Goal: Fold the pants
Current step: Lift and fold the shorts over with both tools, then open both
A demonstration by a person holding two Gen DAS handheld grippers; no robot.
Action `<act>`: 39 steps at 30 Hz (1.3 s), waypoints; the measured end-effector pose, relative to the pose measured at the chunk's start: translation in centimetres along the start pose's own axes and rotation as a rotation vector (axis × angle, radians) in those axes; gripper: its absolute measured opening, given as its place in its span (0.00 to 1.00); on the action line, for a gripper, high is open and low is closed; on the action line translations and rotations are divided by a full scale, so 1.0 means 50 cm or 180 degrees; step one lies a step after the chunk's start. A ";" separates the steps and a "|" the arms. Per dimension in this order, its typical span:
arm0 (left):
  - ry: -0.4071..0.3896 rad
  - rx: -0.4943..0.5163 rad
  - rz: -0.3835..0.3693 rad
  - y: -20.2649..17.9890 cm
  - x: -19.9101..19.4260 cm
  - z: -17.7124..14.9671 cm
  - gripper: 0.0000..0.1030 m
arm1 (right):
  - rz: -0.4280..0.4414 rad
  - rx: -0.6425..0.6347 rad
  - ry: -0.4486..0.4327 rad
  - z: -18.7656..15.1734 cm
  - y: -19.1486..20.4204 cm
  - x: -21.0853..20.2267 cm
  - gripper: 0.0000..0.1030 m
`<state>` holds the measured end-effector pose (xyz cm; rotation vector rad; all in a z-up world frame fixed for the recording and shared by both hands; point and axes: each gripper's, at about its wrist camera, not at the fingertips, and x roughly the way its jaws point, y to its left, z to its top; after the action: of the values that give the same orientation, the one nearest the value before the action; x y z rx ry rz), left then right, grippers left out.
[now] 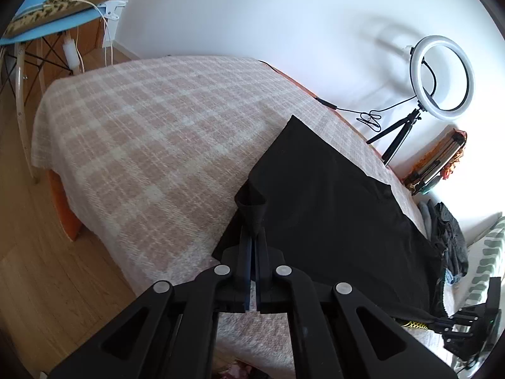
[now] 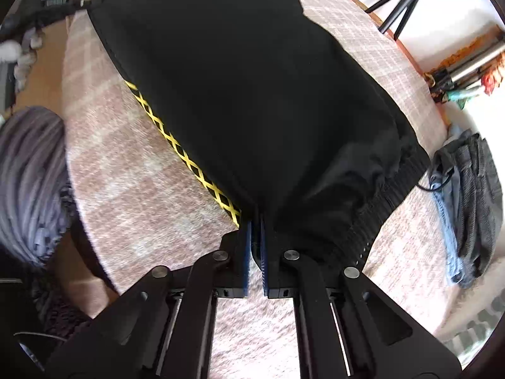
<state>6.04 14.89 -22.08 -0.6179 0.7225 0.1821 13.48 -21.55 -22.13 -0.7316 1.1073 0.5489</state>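
Note:
Black pants (image 1: 331, 202) lie on a pink checked blanket (image 1: 151, 132), with a yellow lattice stripe (image 2: 183, 151) along one side and a ribbed waistband (image 2: 388, 199). My left gripper (image 1: 254, 221) is shut on a bunched corner of the pants at the leg end. My right gripper (image 2: 256, 218) is shut on the pants at the waist end, by the yellow stripe. The right gripper also shows in the left wrist view (image 1: 442, 320) at the lower right. The left gripper shows at the top left of the right wrist view (image 2: 63, 4). The fabric hangs stretched between both grippers, slightly off the blanket.
A ring light on a tripod (image 1: 442, 77) stands by the white wall at the far edge. A pile of dark and blue clothes (image 2: 467, 202) lies right of the pants. A blue chair (image 1: 47, 19) stands at the far left on the wooden floor (image 1: 47, 284).

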 end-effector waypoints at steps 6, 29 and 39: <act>0.0080 0.0128 0.0214 0.012 -0.019 0.007 0.09 | 0.0426 0.0830 -0.0562 -0.057 -0.112 -0.090 0.56; 0.0315 0.1025 0.0094 -0.136 0.031 0.034 0.27 | 0.0259 0.2019 -0.0630 0.058 -0.377 0.068 0.09; 0.0445 0.1064 0.0112 -0.137 0.063 0.009 0.28 | -0.0433 0.1768 -0.0529 0.052 -0.344 0.007 0.44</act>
<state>11.13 9.46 -20.71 -0.3009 0.8767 0.0481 27.51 -30.73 -17.47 -0.2672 0.9824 0.1644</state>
